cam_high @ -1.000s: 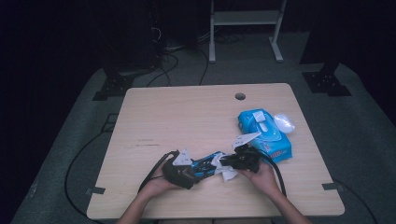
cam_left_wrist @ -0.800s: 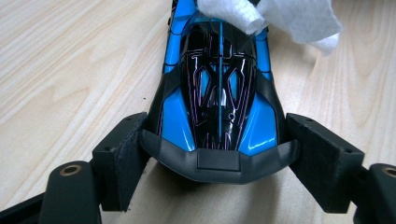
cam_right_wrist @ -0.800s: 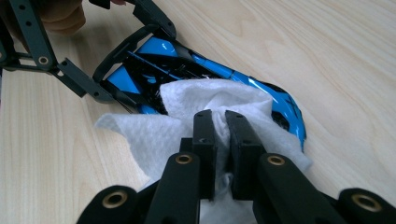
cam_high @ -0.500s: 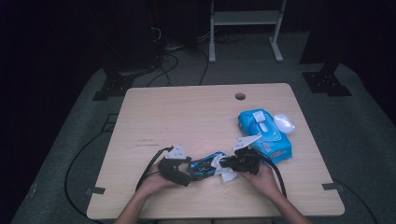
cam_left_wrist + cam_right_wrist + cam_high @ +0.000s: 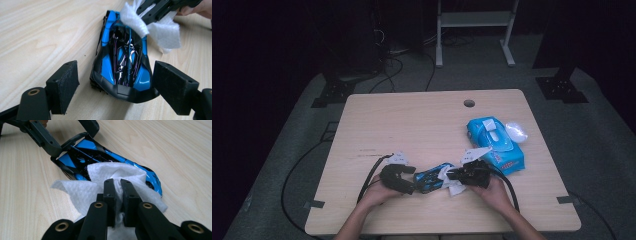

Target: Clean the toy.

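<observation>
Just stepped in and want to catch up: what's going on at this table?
A person is cleaning a blue and black toy car with a white wipe. The right gripper is shut on the wipe and presses it against one end of the car. The left gripper straddles the other end, its jaws having just been closing; one pad touches the car, the other stands clear. A blue wipes pack lies on the wooden table.

A light wooden table (image 5: 412, 125) with a small round hole (image 5: 469, 103) near its far edge carries a blue toy car (image 5: 432, 178) between the two grippers. A blue pack of wipes (image 5: 494, 145) lies just beyond the right gripper (image 5: 452, 175).
</observation>
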The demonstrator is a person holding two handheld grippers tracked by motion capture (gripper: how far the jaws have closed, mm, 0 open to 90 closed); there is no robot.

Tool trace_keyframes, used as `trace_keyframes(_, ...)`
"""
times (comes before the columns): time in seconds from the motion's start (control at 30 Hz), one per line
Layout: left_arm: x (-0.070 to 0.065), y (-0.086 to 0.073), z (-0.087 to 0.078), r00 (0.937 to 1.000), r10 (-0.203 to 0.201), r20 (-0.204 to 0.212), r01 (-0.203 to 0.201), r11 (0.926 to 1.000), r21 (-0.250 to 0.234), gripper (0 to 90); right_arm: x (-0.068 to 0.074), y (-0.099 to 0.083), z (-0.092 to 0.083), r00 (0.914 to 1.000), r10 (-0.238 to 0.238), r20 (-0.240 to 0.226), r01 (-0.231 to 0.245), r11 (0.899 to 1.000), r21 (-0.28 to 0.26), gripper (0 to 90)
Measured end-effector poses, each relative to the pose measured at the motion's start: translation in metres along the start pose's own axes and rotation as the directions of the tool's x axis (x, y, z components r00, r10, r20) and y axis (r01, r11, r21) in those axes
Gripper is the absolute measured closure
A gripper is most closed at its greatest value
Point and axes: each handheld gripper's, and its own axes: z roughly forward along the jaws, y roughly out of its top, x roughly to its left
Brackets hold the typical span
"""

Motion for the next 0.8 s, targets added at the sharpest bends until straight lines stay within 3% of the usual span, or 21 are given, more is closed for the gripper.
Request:
trace_keyframes(0.17,-0.003,0.0,0.004,0.9999,0.008,0.011,-0.008,0.9999,0.012,21.8,0.004,-0.002,-0.001,0.9994,-0.033,0.002,0.033,0.999,-0.011,82.9)
trace_keyframes(0.4,-0.01,0.002,0.006,0.9995,0.033,-0.005,-0.033,0.9994,0.013,24.0,0.007,-0.005,-0.002,0.998,-0.063,0.01,0.063,0.998,-0.021,83.1)
trace_keyframes(0.63,-0.01,0.002,0.006,0.9994,0.032,-0.01,-0.032,0.9995,0.007,24.1,0.012,-0.009,-0.004,0.9935,-0.111,0.022,0.112,0.993,-0.04,83.3)
trace_keyframes(0.8,-0.012,0.002,0.006,0.9992,0.038,-0.015,-0.038,0.9992,0.007,25.3,0.009,-0.01,-0.004,0.9977,-0.067,0.001,0.067,0.997,-0.045,83.7)
